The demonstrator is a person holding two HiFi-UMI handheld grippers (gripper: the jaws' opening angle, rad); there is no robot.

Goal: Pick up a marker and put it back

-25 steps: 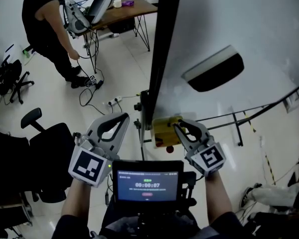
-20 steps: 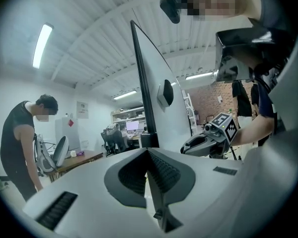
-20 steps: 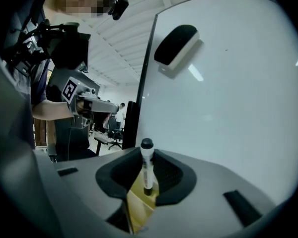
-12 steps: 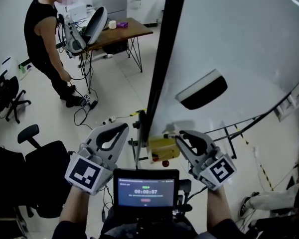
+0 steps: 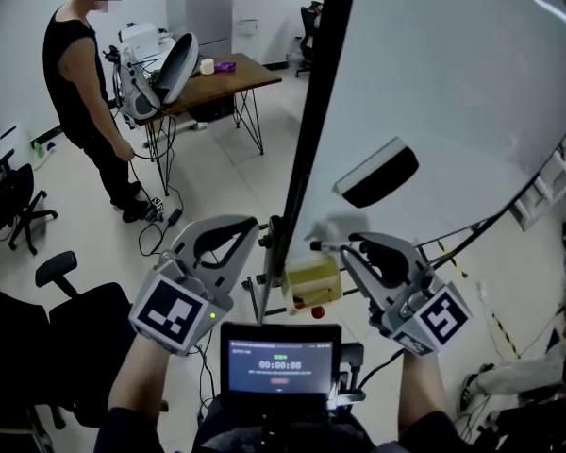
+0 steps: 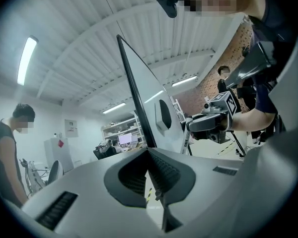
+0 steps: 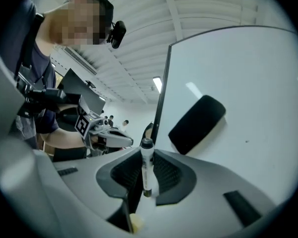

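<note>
Straight ahead of the wearer, from twelve round to three o'clock, stands a big whiteboard [image 5: 453, 64] in a dark frame, with a black eraser [image 5: 377, 172] stuck on its face. The right tool [image 5: 328, 246] is raised level at about one o'clock, close to the board's lower edge. Its jaws are clamped on a white marker [image 7: 147, 165], which stands upright between the ridged pads with its dark cap at the top. Print runs down the barrel, but it is too small to read. The left tool [image 5: 250, 229] sits at about eleven o'clock with its jaws closed tip to tip and nothing between them.

Between the two tools a yellow block [image 5: 313, 281] hangs at the board's frame. Each tool carries a black-and-white square code with no letters, one on the left cube [image 5: 173, 311] and one on the right cube [image 5: 441, 317]. At six o'clock a small screen [image 5: 279, 359] glows with green timer digits, a line of fine text and a red button; I cannot read any of it for certain.

Off at ten o'clock a person [image 5: 80, 74] in a black sleeveless top stands beside a wooden table [image 5: 241, 72].
</note>
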